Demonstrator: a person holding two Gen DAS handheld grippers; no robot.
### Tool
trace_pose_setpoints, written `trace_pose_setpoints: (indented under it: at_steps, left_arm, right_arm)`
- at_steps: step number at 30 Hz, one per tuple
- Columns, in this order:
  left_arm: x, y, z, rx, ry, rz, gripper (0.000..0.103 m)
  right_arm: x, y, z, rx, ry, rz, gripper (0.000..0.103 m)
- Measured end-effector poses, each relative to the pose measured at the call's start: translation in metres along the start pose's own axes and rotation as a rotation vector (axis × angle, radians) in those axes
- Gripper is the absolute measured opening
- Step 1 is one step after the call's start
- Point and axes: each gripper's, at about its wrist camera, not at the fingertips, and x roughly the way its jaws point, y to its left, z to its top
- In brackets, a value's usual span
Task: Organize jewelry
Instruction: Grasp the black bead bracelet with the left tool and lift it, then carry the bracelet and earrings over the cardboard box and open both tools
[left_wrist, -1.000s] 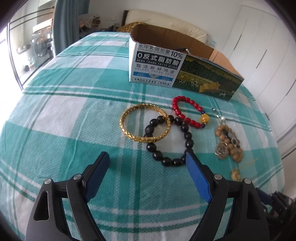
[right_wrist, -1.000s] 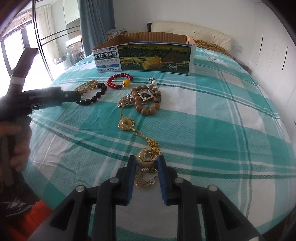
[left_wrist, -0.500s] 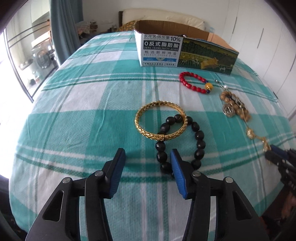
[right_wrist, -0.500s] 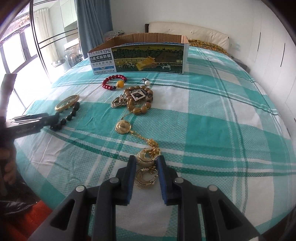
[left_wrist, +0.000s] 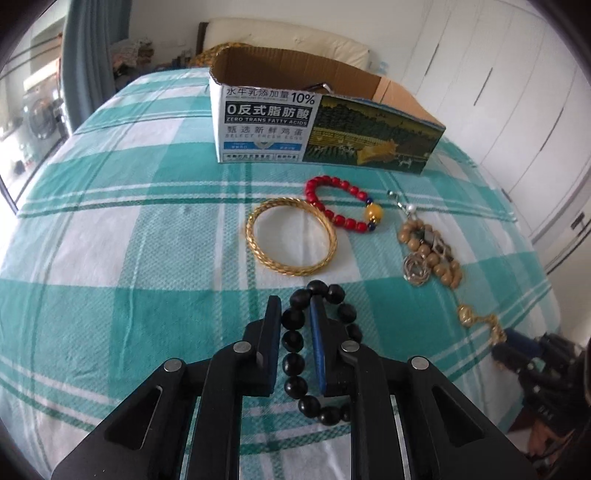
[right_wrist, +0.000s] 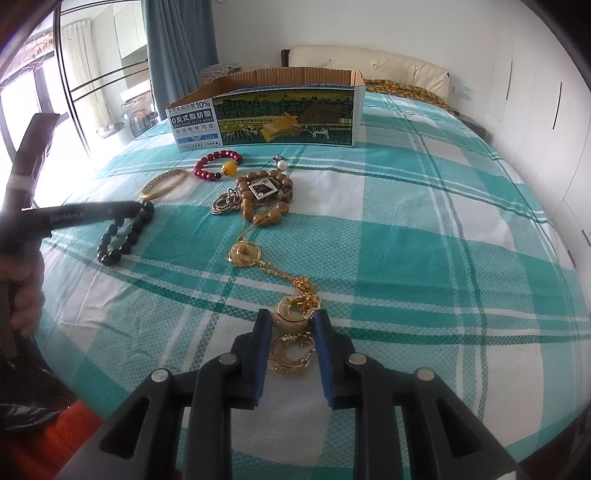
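Left gripper (left_wrist: 293, 314) closed down on one side of the black bracelet (left_wrist: 295, 365); beads pinched between the narrow fingers, rest of the loop draping around the right finger onto the bedspread (left_wrist: 110, 258). Gold bangle (left_wrist: 291, 236) lies just beyond, touching the red bracelet (left_wrist: 340, 210). Wooden beads (left_wrist: 428, 251) to the right. Open box (left_wrist: 321, 125) at the far side.

Right gripper (right_wrist: 291, 325) narrowed around gold ornaments (right_wrist: 293, 314) at the near end of a gold chain (right_wrist: 273, 267); firm contact unclear.
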Motion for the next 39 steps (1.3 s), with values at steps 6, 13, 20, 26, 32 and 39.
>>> trace_pose_setpoints:
  at_steps: [6,13,20,26,32,39]
  left_arm:
    - [-0.004,-0.009,-0.017,0.043,0.0,0.016,0.057]
    - [-0.006,-0.032,-0.033,0.134,-0.027,0.133,0.019]
    - [-0.014,-0.021,-0.04,0.052,-0.022,0.093,0.01]
    - [-0.016,-0.022,-0.044,0.042,-0.042,0.1,0.01]
    - [-0.032,-0.014,-0.04,-0.007,-0.063,0.065,0.01]
    - [-0.071,-0.02,-0.022,-0.005,-0.132,0.029,0.01]
  right_arm:
    - [0.0,-0.002,0.0,0.006,-0.002,0.003,0.024]
    - [-0.003,-0.011,-0.001,0.038,-0.02,0.024,0.026]
    - [-0.005,-0.015,0.002,0.051,-0.05,0.018,0.051]
    - [0.007,0.002,0.007,-0.038,-0.027,-0.032,0.027]
    - [-0.012,-0.004,0.014,0.023,-0.04,0.014,0.027]
    - [-0.049,-0.003,0.042,0.065,-0.115,0.099,0.027]
